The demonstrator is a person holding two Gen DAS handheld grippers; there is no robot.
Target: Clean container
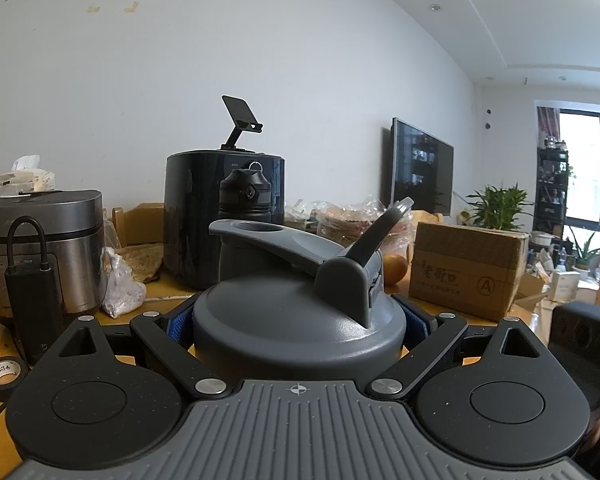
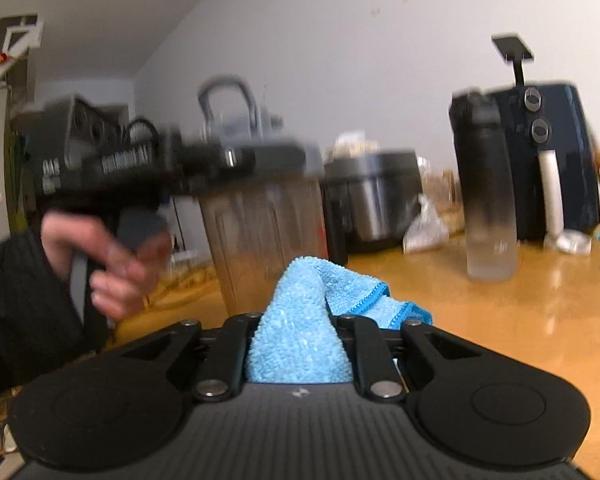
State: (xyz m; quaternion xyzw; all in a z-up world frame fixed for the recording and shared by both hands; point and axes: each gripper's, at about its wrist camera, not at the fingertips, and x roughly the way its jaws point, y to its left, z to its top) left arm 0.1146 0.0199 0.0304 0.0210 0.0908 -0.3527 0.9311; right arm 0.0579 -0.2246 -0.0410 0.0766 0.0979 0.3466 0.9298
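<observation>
So the table (image 2: 480,312) was pretty cluttered, and the shaker bottle (image 2: 260,216) stood upright on it, long axis vertical, with the left gripper (image 1: 298,320) clamped around its grey lid (image 1: 300,320). The right gripper (image 2: 300,320) was clenched on a blue cloth (image 2: 300,340). The bottle sat just ahead and a bit left of that cloth, so I'd guess the right hand does the wiping.

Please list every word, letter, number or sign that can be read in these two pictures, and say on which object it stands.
"A" in a circle: on the brown cardboard box.
Chinese characters beside it on that box: too small to read.
Marks on the black roll of tape: too small.
White lettering on the black left gripper: blurred, unreadable.
</observation>
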